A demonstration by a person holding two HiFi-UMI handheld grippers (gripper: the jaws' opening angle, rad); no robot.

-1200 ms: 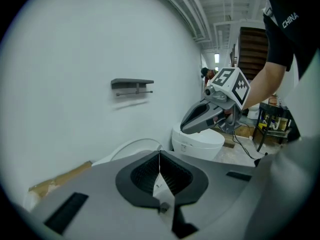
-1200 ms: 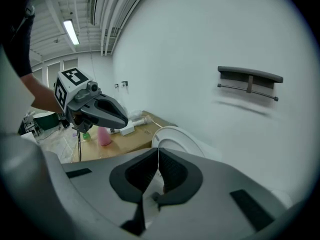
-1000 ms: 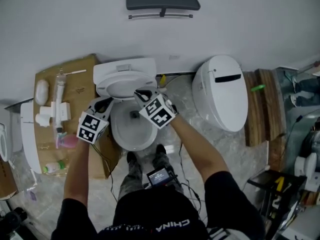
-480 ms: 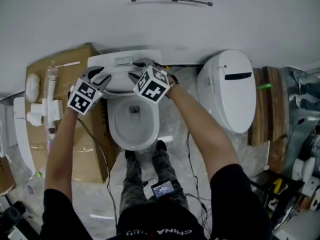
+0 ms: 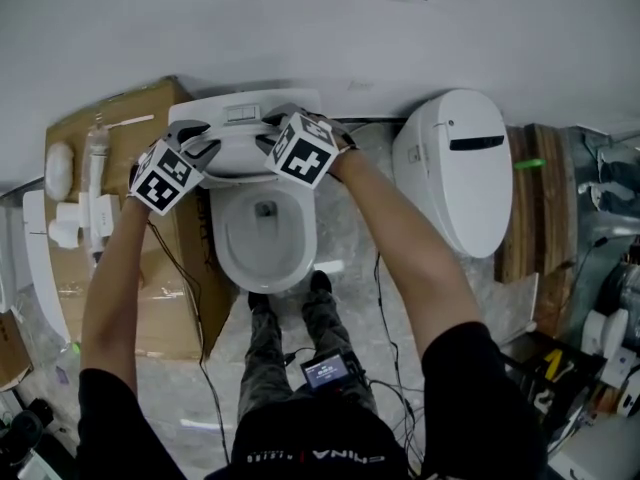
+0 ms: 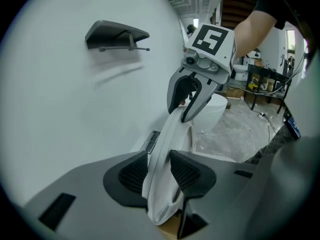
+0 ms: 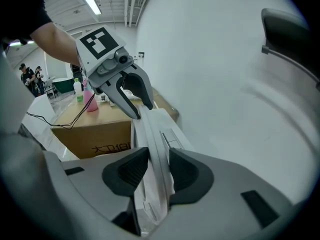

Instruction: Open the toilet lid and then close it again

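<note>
Toilet lid (image 5: 236, 150) is up, roughly upright, leaning back toward the wall (image 5: 150, 28) at the far edge of the floor. The open bowl (image 5: 262, 230) lies below it on the person's side

Left tool (image 6: 159, 170): jaws have just been opening, now about half apart, with the lid's top rim between the pads. The pads flank it closely and I see no squeeze on it

Right tool (image 7: 152, 171): same, jaws have just been opening, apart, with the rim running between the pads and not clamped as far as I can see

Both tools point down at the rim, left tool on the left part of it, right tool on the right part, near each other. Neither hand is nearer than the other

Judgement: opening is done and the closing step is about to start. The lid's long axis stands vertical with the hinge at its bottom, so the coming move has to pinch the rim and swing it toward the person and down onto the bowl. Risk: the lid drops if the pads slip
</note>
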